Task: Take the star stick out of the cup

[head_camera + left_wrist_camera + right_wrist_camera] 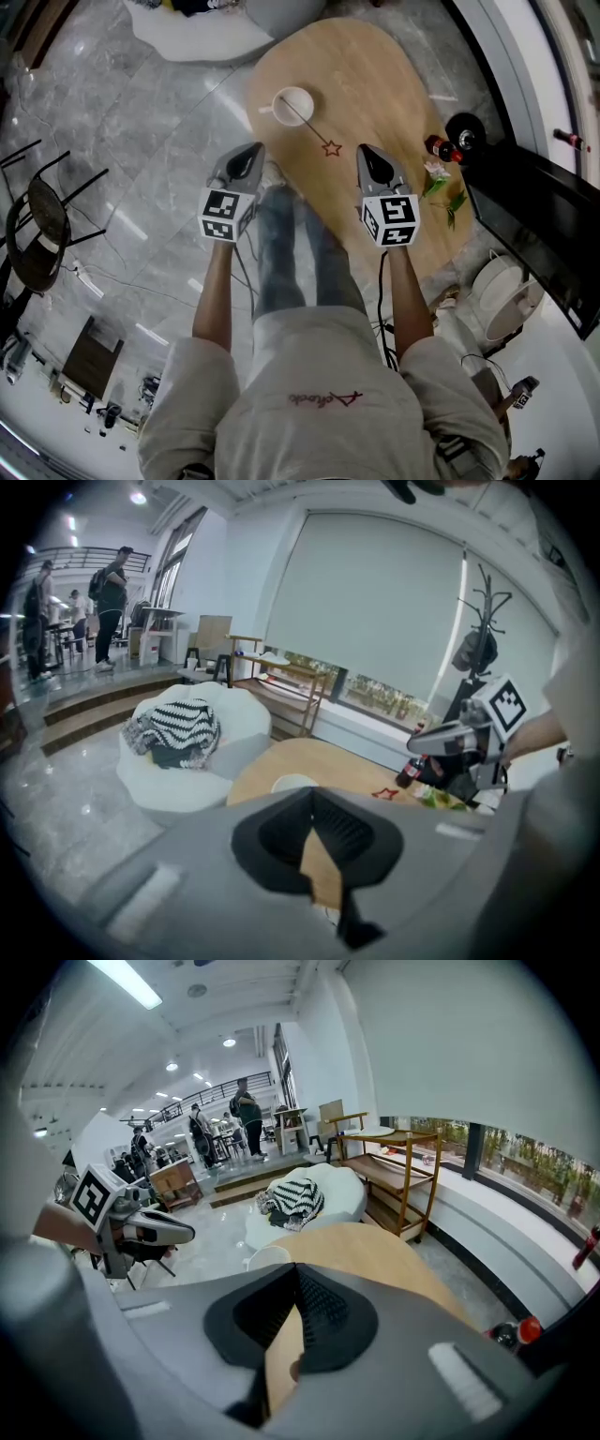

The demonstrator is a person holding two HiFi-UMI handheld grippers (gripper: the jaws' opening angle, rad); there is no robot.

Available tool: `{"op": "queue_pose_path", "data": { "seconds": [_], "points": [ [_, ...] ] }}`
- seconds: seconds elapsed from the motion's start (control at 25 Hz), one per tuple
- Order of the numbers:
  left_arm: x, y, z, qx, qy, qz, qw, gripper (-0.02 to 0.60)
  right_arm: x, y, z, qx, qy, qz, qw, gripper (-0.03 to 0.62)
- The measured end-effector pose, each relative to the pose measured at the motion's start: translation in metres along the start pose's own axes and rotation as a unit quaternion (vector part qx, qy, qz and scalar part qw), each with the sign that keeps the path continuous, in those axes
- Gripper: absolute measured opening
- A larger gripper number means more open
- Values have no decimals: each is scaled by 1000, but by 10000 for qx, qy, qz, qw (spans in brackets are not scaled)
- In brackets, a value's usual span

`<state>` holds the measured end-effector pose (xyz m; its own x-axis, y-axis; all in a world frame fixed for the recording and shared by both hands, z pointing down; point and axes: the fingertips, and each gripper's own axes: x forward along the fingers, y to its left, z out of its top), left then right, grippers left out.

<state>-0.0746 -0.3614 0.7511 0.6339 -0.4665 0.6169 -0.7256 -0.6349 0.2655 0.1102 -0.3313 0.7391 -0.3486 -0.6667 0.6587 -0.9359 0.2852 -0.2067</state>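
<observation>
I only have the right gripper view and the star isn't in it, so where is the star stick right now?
Observer: In the head view the star stick leans out of the white cup, its star end low over the table, just left of the right gripper.
Operator: Is the left gripper closer to it?
Observer: No, the left gripper is farther off, by the table's left edge.
Operator: Left jaws holding anything?
Observer: No, its own view shows them shut and empty.

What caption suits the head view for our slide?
Left gripper and right gripper, both shut, face a star stick in a cup.
</observation>
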Motion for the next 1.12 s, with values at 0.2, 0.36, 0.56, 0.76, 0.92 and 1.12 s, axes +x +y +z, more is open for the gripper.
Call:
{"op": "queue_pose_path", "data": {
  "seconds": [0.2,0.36,0.56,0.76,0.92,1.12],
  "points": [
    [19,0,-10,116,7,-98,9999,2,10,-5,-13,-9,73,25,10000,2],
    [36,-6,-15,456,29,-358,9983,2,13,-11,-21,-18,116,12,9999,2],
    [50,-16,-23,1312,131,-565,9897,2,14,-13,-31,-2,217,14,9998,2],
    [64,-25,-38,2296,395,-671,9702,2,14,-15,-41,15,283,9,9996,2],
    [75,-32,-42,2931,527,-822,9511,2,14,-18,-47,36,326,-18,9995,2],
    [93,-41,-45,3361,564,-988,9349,2,14,-23,-57,102,359,-68,9993,2]
  ]
}}
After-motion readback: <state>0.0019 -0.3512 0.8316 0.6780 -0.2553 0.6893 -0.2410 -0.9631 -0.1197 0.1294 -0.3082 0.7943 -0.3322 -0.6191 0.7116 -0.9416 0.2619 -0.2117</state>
